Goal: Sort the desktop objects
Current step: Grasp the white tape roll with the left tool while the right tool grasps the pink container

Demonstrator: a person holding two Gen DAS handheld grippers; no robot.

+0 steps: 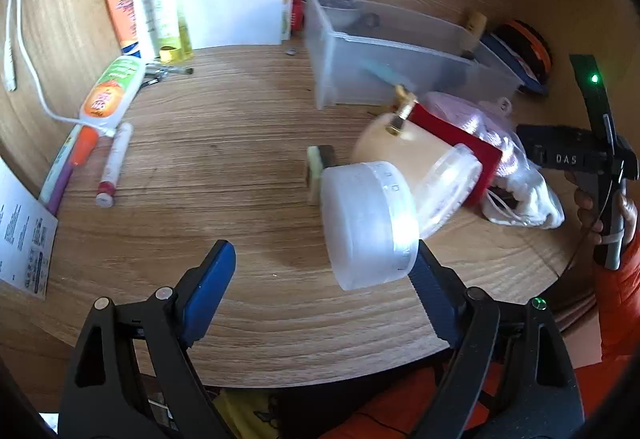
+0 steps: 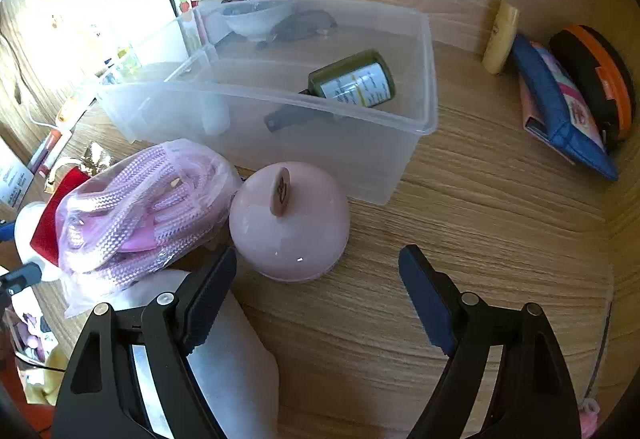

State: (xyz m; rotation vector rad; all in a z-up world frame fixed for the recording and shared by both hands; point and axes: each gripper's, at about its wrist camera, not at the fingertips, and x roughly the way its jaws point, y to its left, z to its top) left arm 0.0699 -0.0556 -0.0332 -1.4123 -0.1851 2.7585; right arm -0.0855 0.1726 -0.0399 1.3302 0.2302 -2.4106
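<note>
Translucent white tub [image 1: 370, 225] lying on its side on the wooden table [image 1: 224, 143], against the left tool's [image 1: 326, 295] spread right finger, not pinched, pink domed jar [image 2: 289, 223] before the clear bin [image 2: 280, 99], right tool [image 2: 318, 295] spread, empty.

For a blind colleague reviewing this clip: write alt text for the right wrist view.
An open right hand-held gripper hovers over a wooden desk, near a pink dome-shaped object. Behind it, a clear plastic bin holds a green bottle; a bagged pink rope lies left.

Pink domed jar [image 2: 289, 223] upright beside clear bin [image 2: 424, 39]
</note>
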